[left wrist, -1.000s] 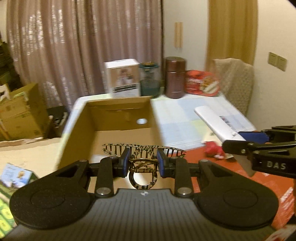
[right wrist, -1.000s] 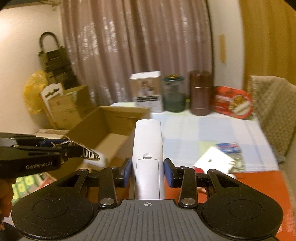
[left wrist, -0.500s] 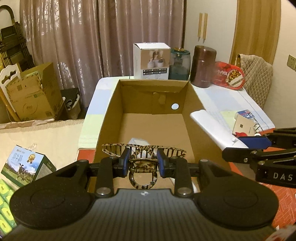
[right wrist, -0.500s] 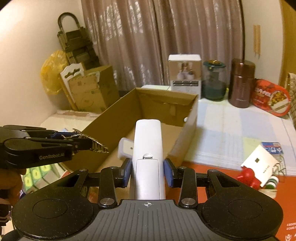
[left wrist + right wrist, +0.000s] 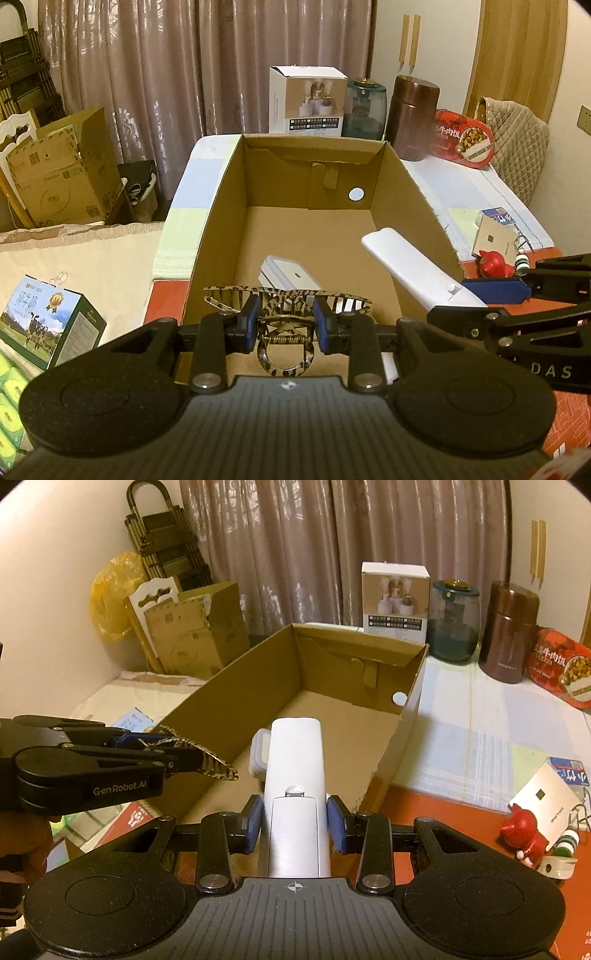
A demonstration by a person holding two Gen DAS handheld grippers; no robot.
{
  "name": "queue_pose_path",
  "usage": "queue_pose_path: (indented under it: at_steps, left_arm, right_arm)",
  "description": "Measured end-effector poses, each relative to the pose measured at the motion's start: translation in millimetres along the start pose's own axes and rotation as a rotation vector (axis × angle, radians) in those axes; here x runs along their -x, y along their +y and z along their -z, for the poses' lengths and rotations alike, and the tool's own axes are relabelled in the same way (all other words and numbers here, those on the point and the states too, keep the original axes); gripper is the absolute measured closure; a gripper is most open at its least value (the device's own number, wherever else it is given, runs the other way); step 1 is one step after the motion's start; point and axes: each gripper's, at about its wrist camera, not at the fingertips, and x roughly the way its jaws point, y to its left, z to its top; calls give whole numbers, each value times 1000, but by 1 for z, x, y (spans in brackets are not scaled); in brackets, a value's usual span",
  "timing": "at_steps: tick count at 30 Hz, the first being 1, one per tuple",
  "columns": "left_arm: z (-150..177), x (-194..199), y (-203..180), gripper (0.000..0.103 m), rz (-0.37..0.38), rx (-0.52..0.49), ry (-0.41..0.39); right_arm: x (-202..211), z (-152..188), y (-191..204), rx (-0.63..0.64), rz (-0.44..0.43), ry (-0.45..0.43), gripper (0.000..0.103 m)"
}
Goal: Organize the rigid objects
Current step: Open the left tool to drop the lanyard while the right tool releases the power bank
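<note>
Left gripper [image 5: 285, 320]: clenched on a hair clip [image 5: 286, 299], held over the box's [image 5: 218, 206] near end.
Right gripper [image 5: 294, 821]: clamped on a white remote [image 5: 295, 775], pointed into the box.
Box floor: occupied by a white case [image 5: 286, 275].

Hair claw [image 5: 286, 301]: tortoiseshell stripes. Remote [image 5: 295, 779]: plain white. Box [image 5: 410, 199]: brown cardboard. Canister [image 5: 412, 118] at 1 o'clock: dark copper-brown.

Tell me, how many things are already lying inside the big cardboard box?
1: a white case lies on the floor of the cardboard box, near its front. More could be hidden behind the left gripper and the remote.
</note>
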Motion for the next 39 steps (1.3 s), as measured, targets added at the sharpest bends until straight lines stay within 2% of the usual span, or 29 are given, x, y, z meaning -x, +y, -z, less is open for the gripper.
queue_pose_path:
  at_steps: [9, 19, 39]
  left_arm:
    - [1, -5, 0, 77, -5, 1, 18]
    - [-1, 7, 4, 75, -20, 15, -17]
    - [4, 12, 7, 75, -25, 34, -20]
  right_arm:
    - [-2, 2, 1, -2, -6, 11, 69]
    - [-3, 3, 2, -6, -11, 18, 68]
    - [-2, 7, 1, -21, -38, 15, 68]
